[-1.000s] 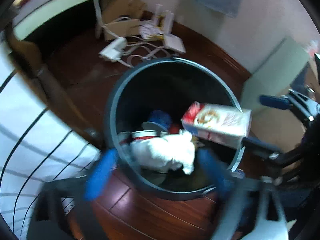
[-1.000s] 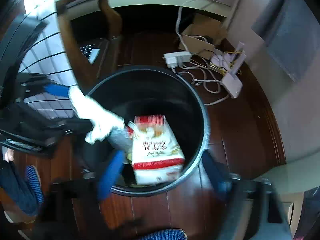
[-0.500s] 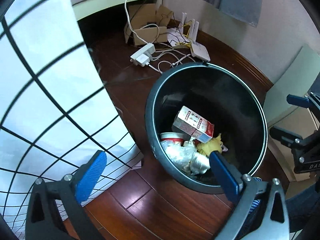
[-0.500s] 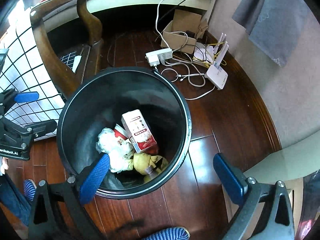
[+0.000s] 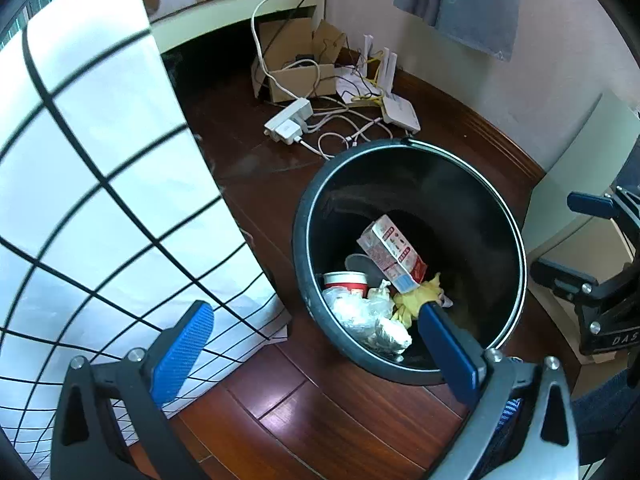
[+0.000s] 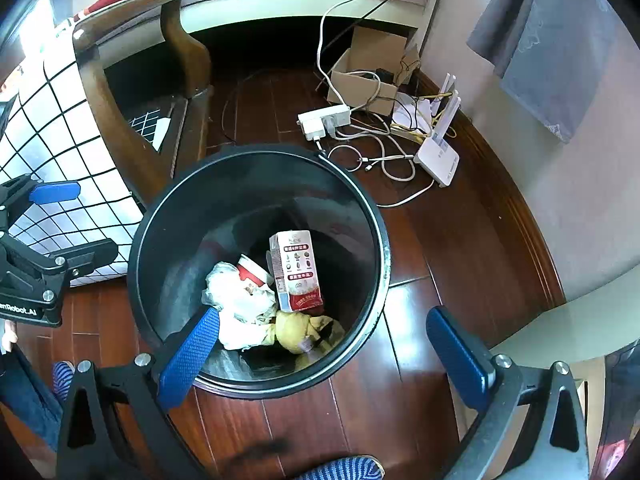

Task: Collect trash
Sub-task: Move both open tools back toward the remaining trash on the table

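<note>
Both hand-held grippers, left (image 5: 312, 354) and right (image 6: 334, 354), gape empty above the bin's rim (image 6: 382, 256).

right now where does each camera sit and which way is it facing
Left wrist: on the left tool, open and empty, looking steeply down at the black bin beside a grid-patterned cloth; the right tool shows at the right edge.
Right wrist: on the right tool, open and empty, looking down into the bin; the left tool shows at the left edge.
Shared: bin, carton, crumpled white trash, power strip, router.
</note>
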Available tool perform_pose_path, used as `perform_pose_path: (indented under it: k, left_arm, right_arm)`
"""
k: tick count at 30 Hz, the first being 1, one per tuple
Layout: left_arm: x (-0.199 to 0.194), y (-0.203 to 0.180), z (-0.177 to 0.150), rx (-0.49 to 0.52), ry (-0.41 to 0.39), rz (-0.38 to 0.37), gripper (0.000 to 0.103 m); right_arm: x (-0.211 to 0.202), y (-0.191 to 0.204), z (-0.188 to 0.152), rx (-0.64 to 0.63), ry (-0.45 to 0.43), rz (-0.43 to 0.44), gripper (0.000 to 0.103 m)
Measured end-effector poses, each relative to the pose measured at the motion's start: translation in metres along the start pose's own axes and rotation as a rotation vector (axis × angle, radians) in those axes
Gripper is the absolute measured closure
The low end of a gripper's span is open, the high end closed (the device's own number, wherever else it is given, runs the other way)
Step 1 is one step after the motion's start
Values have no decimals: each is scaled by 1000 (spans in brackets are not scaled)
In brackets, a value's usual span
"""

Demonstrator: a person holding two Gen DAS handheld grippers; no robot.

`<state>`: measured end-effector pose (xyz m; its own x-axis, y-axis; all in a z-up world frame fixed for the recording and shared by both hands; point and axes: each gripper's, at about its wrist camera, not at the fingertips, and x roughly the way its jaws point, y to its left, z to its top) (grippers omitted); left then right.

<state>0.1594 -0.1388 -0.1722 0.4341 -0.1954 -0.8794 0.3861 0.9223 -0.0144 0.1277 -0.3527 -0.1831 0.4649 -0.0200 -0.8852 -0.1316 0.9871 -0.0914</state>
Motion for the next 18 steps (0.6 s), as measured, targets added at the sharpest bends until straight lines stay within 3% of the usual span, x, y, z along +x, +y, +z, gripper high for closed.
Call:
perform_pose_path:
  k: [11,18]
  left_arm:
    - [-24,6,2,-5,-44,29,0]
    - [-55,16,2,-30,-115,72,0]
  right_arm:
    - [-19,7,7,0,-44,15,0]
    - [-38,19,18,-3,-96,31,0]
